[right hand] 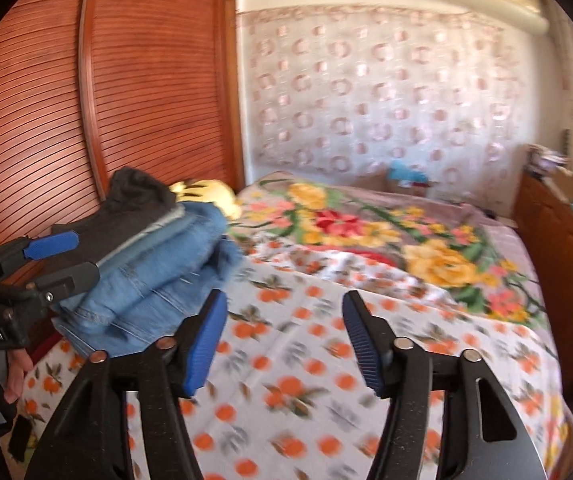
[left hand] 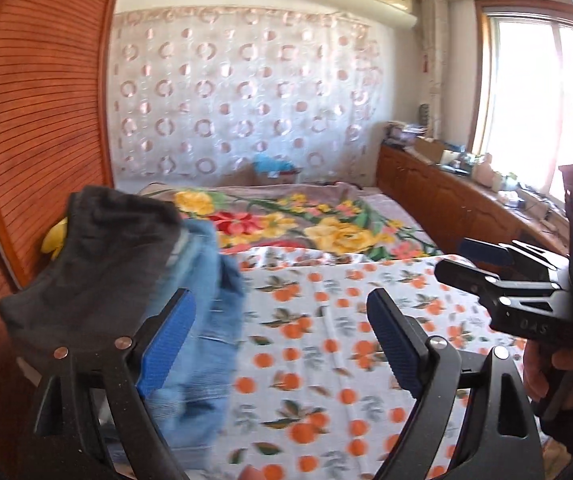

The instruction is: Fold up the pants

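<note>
Folded blue jeans (left hand: 206,264) lie in a pile on the bed's left side, with a dark grey garment (left hand: 106,248) stacked against them. My left gripper (left hand: 282,300) is open; its left finger stands in front of the jeans, and its pads press on nothing. The right wrist view shows the same jeans (right hand: 158,264) and dark garment (right hand: 134,192), with the left gripper (right hand: 66,262) beside the pile. My right gripper (right hand: 284,300) is open over the orange-print sheet (right hand: 306,360), with nothing between its fingers. It also shows at the right of the left wrist view (left hand: 462,262).
The sheet (left hand: 326,340) covers the near bed, with a floral blanket (left hand: 326,216) beyond it. A slatted wooden wardrobe (left hand: 38,100) stands close on the left and a low wooden cabinet (left hand: 426,184) runs along the right. A yellow item (right hand: 206,192) lies behind the pile.
</note>
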